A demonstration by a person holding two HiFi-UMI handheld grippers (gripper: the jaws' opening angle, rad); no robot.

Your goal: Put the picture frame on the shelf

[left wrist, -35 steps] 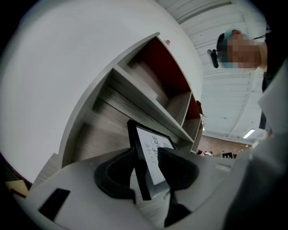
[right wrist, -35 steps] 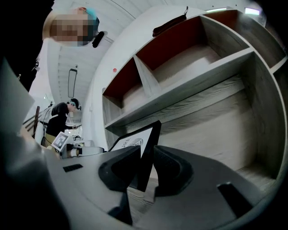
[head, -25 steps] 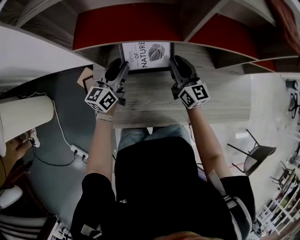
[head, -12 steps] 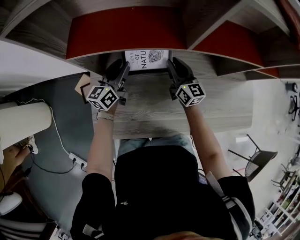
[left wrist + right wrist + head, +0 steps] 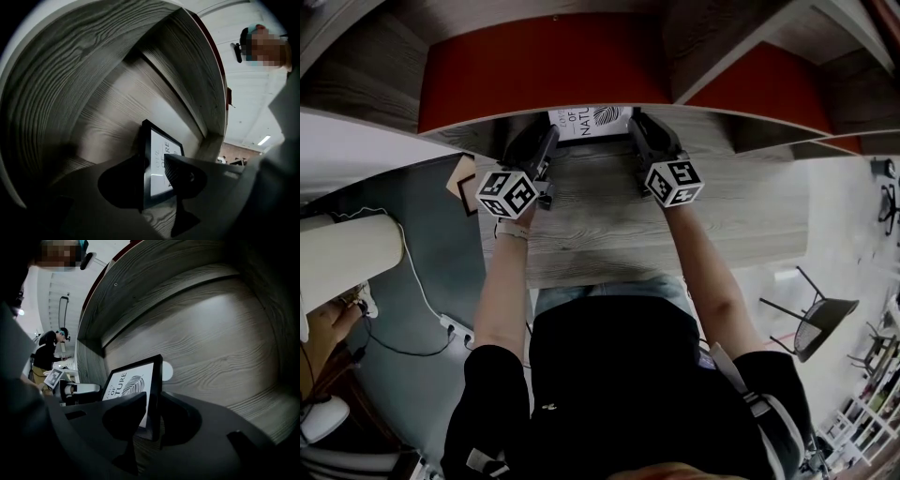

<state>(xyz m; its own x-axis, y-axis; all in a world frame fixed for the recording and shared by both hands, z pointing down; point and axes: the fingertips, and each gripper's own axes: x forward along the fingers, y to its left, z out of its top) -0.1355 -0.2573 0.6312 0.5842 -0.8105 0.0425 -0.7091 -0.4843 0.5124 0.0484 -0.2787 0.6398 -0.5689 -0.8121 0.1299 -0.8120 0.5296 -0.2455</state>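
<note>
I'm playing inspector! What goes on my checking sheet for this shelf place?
Surface: grey wood-grain shelf board.
Job's things: picture frame, upright inside the shelf opening; whether it rests on the board, cannot tell.
Clutter: nothing seen on the board.
Grippers: left hand-held gripper and right hand-held gripper each clamp one side of the frame.
Cables: white cable running to a power strip on the floor.
Surroundings: red back panels, black chair, another person.

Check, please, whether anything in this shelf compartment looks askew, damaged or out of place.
Nothing stands out: the picture frame is upright inside the shelf, gripped by the left hand-held gripper and right hand-held gripper.
</note>
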